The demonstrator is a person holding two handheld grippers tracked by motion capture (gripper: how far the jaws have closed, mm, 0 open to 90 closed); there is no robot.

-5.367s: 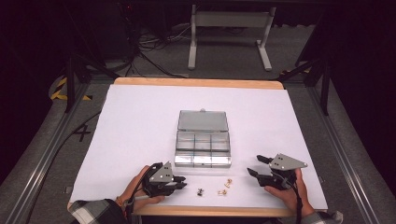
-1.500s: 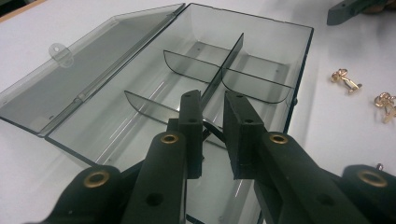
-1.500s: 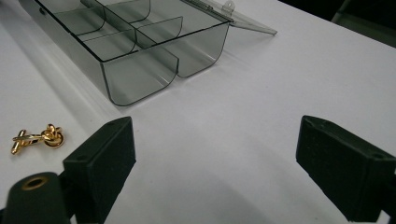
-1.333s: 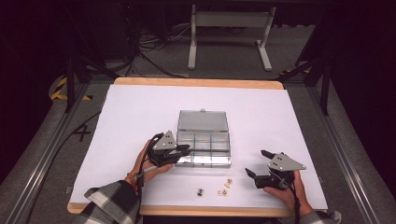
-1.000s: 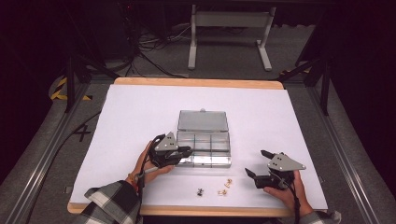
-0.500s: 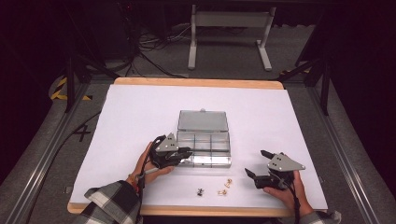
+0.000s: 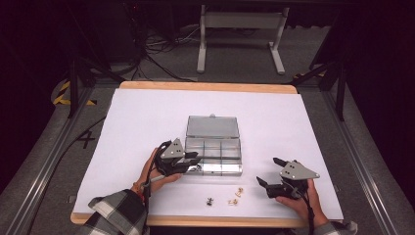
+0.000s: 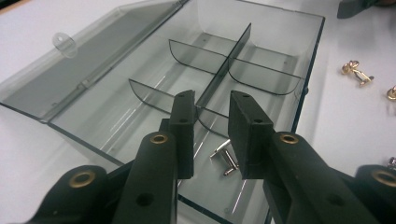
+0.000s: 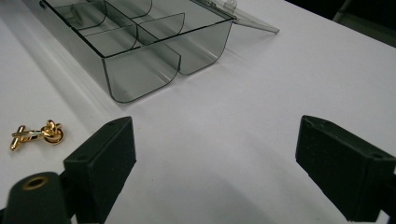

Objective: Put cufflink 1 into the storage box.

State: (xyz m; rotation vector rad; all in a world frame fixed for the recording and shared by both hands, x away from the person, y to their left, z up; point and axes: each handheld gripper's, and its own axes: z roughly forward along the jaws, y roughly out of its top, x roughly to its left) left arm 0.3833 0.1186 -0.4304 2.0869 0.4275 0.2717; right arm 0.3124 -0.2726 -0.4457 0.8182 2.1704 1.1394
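Note:
A clear plastic compartment box [image 7: 230, 147] stands mid-table with its lid folded back. My left gripper [image 7: 195, 157] hovers over the box's front-left compartment. In the left gripper view its jaws [image 8: 212, 100] stand slightly apart with nothing between them, so it is open. A silver cufflink [image 8: 223, 156] lies loose on the compartment floor below them. My right gripper [image 7: 266, 170] rests to the right of the box with its jaws wide open and empty [image 9: 215, 135]. A gold cufflink [image 9: 39, 133] lies on the paper to its left, and the box corner [image 9: 140, 70] is beyond.
In front of the box lie two gold cufflinks [image 7: 239, 192] [image 7: 232, 201] and a dark one [image 7: 209, 200]. White paper [image 7: 147, 117] covers the table, and a wooden edge [image 7: 205, 87] runs along its far side. Dark floor and a stand lie beyond.
Over the five seconds the left gripper has gone from the table's front edge up to the box's front-left compartment. It has barely moved in the last second. The right gripper has stayed put.

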